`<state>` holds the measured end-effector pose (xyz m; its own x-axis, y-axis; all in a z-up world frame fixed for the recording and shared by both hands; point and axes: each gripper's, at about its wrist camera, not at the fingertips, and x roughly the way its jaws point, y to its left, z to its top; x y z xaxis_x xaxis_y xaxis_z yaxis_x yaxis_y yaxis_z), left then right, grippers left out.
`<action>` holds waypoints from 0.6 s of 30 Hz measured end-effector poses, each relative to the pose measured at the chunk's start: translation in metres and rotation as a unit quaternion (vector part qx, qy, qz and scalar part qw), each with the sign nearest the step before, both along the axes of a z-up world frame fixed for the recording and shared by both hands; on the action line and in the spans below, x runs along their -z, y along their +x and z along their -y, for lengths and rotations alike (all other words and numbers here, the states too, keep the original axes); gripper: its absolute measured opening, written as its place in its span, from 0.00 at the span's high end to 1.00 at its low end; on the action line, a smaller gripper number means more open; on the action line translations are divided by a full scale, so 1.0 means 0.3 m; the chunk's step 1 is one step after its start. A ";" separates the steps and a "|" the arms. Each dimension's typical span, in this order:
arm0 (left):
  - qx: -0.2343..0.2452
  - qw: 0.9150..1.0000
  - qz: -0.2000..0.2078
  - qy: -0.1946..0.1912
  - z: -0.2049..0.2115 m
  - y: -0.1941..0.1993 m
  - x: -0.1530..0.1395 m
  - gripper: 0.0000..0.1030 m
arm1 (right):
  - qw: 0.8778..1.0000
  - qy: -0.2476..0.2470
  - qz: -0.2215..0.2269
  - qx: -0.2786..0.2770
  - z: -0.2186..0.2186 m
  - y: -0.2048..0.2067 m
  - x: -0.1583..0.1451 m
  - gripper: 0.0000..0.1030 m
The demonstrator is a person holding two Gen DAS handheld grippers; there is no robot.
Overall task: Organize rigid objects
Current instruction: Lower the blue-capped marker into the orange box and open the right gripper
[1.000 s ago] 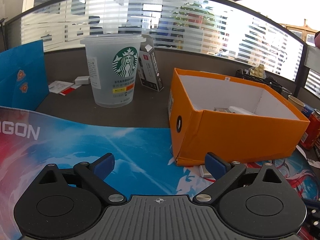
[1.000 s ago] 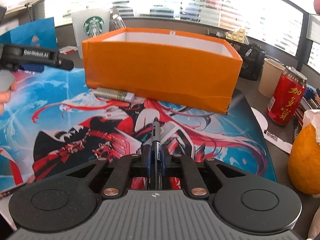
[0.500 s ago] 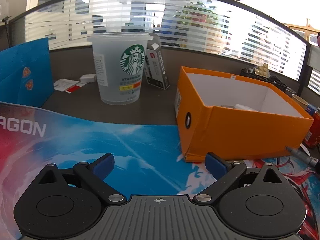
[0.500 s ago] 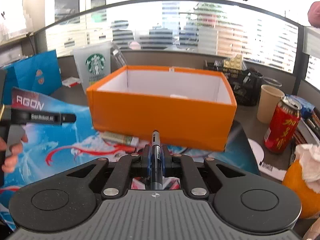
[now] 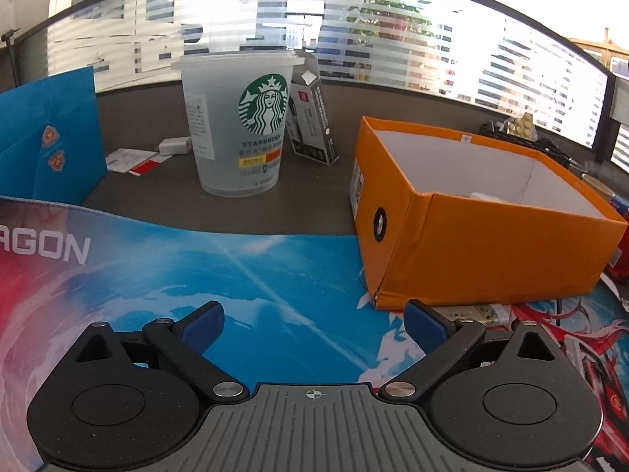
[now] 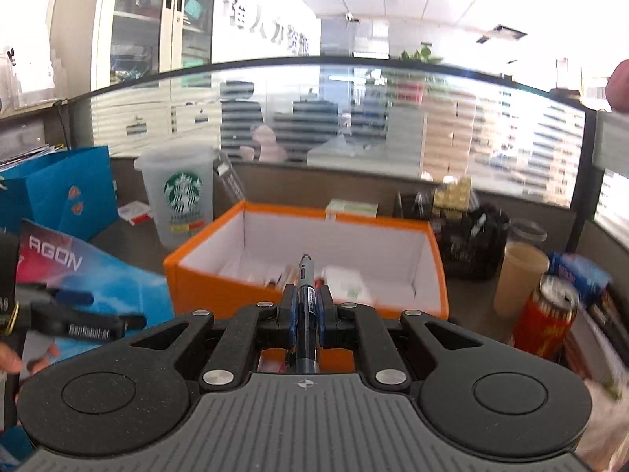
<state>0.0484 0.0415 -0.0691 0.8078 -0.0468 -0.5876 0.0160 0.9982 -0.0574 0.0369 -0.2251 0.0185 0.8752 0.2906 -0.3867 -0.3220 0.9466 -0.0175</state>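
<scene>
Right gripper point(image 6: 306, 306) clamped tight on pen point(image 6: 305, 295), blue pads pressed against barrel, tilted slightly downward. Left gripper point(image 5: 312, 320) spread wide, nothing between blue pads point(image 5: 202, 324), angled down. Fingers of left hand point(image 6: 10, 358) wrapped round left gripper's handle.

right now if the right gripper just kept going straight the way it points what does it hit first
Most likely the orange box: the right gripper, shut on a pen, aims slightly downward at its open top, so the pen tip would meet the blurred items inside or the far wall. Depth is unclear.
</scene>
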 end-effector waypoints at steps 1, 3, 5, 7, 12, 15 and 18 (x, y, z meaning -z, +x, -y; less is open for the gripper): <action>0.000 1.000 0.000 0.000 -0.001 -0.001 0.001 0.04 | 1.000 -0.001 0.005 0.001 -0.001 0.015 -0.013 0.91; 0.000 1.000 -0.001 -0.001 -0.002 0.000 0.005 0.04 | 1.000 -0.003 0.012 0.003 -0.001 0.050 -0.038 0.91; 0.000 1.000 -0.004 0.001 -0.002 0.003 0.010 0.04 | 1.000 -0.001 0.017 0.005 0.001 0.094 -0.061 0.91; 0.000 1.000 -0.008 0.004 0.001 0.007 0.015 0.04 | 1.000 0.000 0.017 0.007 0.005 0.144 -0.079 0.91; -0.002 1.000 -0.018 0.012 0.001 0.016 0.030 0.04 | 1.000 0.001 -0.002 0.011 0.006 0.284 -0.080 0.91; -0.006 1.000 -0.025 0.015 -0.008 0.026 0.037 0.04 | 1.000 0.004 -0.023 0.011 -0.007 0.367 -0.050 0.91; -0.010 0.999 -0.028 0.014 -0.014 0.037 0.040 0.04 | 0.999 0.008 -0.047 0.008 -0.027 0.440 -0.012 0.91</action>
<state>0.0594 0.0456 -0.0812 0.7742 -0.0142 -0.6328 -0.0055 0.9996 -0.0292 0.1689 -0.2169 0.0222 0.8398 0.2828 -0.4633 -0.3055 0.9518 0.0272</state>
